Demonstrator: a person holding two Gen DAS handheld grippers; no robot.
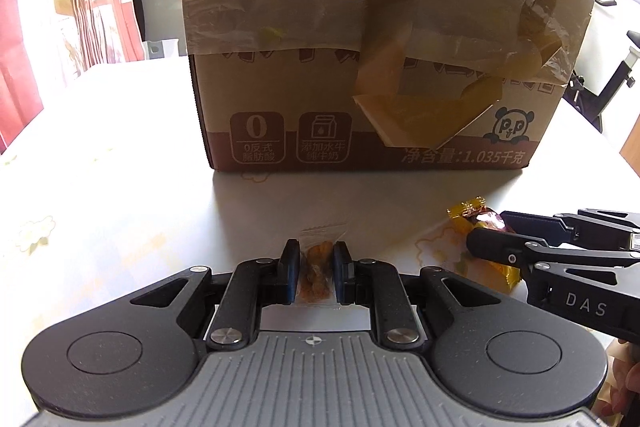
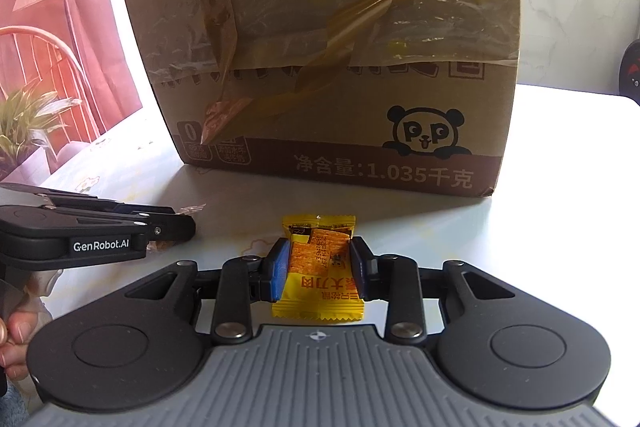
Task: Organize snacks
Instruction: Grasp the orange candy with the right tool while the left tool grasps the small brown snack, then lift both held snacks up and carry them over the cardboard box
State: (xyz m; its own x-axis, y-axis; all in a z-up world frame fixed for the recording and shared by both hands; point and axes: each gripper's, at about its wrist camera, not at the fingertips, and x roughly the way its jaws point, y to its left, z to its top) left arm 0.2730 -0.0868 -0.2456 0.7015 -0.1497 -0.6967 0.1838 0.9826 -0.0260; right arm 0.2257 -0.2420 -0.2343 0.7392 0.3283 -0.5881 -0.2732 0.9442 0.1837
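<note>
While left tongs pinch clear crinkly snack bag | right tongs grip glossy yellow packet | taped cardboard box behind

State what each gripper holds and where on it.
Left gripper: small clear-wrapped brown snack, pinched across its middle. Right gripper: flat yellow foil snack packet, clamped by its two side edges around mid-length.

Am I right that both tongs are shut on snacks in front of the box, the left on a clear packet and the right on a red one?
Not quite: the right tongs hold a yellow packet, not red, as the right wrist view shows. The rest stands: the left tongs are shut on a clear packet, both before the box.
</note>
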